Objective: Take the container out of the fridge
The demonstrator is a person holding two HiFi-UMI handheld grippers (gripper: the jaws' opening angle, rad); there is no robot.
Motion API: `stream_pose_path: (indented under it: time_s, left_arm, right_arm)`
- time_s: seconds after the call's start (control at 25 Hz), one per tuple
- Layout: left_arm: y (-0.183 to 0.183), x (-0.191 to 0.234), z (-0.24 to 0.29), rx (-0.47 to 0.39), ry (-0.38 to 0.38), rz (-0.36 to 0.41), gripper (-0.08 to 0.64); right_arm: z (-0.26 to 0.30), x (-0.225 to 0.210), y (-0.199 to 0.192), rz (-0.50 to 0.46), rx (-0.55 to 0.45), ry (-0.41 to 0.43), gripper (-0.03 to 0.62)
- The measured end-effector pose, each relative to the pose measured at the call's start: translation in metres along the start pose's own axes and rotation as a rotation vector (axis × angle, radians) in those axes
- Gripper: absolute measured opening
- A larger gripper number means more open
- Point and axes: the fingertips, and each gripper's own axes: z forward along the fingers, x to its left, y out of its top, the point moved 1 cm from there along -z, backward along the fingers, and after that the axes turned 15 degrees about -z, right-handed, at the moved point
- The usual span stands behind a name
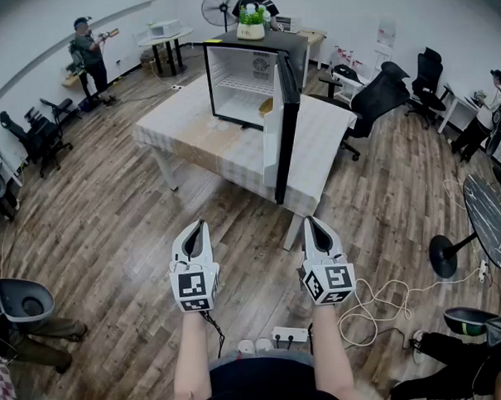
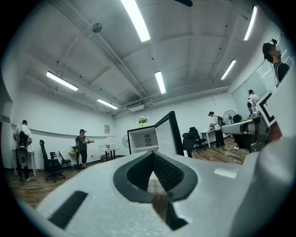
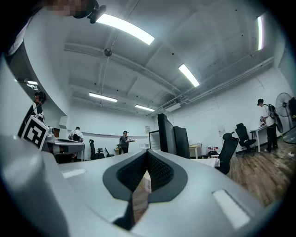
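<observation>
Standing well back on the wood floor [image 1: 109, 222], a person faces a cloth-covered table [image 1: 195, 139] that carries a small black fridge [image 1: 278, 39] at its far side. The fridge door [image 1: 286, 114] is swung wide open toward the near right, edge-on to the head view, and the white cavity shows a wire shelf [image 1: 247, 85] across its upper part. A potted plant [image 1: 252, 19] sits on top.

Both tools hang low in the near foreground, well apart from table and fridge. The left gripper [image 1: 201, 224] and the right gripper [image 1: 312, 222] each have their jaws brought together at the tips, with nothing between them in either gripper view (only floor and table show through the gap behind the pads).

A tan, rounded shape [image 1: 265, 107], probably the container, sits low at the right of the cavity, just beside the door and partly hidden by it. It is too small to make out clearly.

Judging from this, the container is still in the fridge and the step in hand is the approach. The next move calls for closing the distance to the table, spreading one pair of jaws, and reaching in left of the open door toward the lower right of the cavity.
</observation>
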Motion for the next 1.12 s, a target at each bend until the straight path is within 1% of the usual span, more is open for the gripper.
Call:
stream_pose_path:
  time_s: [0.4,0.68,0.96,1.12]
  left_arm:
    - [0.002,0.006,0.004,0.007,0.007,-0.003,0.008]
    - [-0.006,0.010,0.004,0.018,0.001,-0.013,0.008]
    - [-0.021,0.018,0.000,0.055,-0.007,-0.031,0.008]
    - [-0.028,0.024,-0.005,0.070,-0.013,-0.046,0.008]
  right_arm:
    - [0.009,0.002,0.004,0.004,0.001,0.011,0.006]
    - [0.011,0.011,0.001,-0.023,0.014,0.014,0.008]
    - [0.011,0.028,-0.008,-0.034,0.048,0.029,0.009]
    - [0.010,0.042,-0.013,-0.059,0.071,0.039,0.009]
